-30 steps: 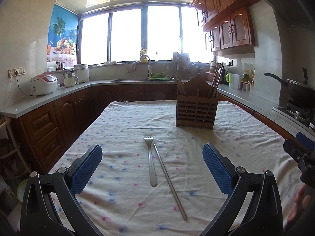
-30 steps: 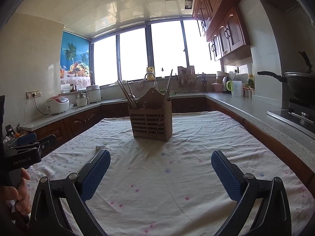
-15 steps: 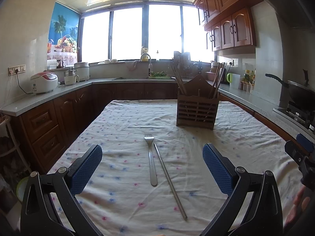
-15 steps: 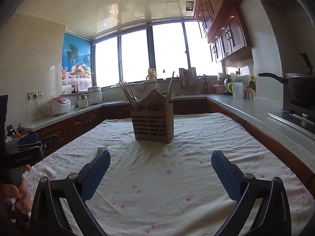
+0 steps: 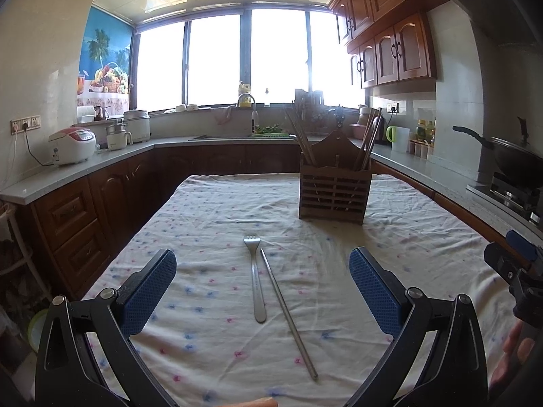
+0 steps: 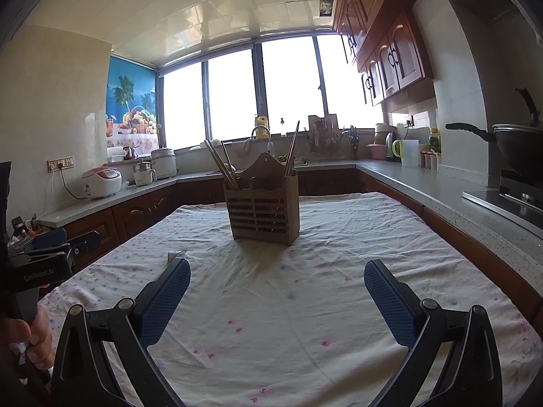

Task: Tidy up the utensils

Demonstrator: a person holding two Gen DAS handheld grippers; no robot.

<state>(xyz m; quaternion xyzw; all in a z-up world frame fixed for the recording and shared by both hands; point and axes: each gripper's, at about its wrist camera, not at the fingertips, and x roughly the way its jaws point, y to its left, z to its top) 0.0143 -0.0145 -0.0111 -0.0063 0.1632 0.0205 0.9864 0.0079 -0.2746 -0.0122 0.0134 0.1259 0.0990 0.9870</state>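
Both tongs, left [image 5: 263, 293] and right [image 6: 276, 296], gaped wide and empty. The fork [image 5: 255, 278] and metal chopstick [image 5: 288, 313] lay centre frame, thin, stiff, slippery; mid-handle grips looked safest.

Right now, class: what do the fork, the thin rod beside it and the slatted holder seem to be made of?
Fork: probably polished steel; it is silvery and glints. Thin rod: likely metal too, grey with a duller sheen; possibly a chopstick. Slatted holder: apparently wood, brown and matt, with cut slats.
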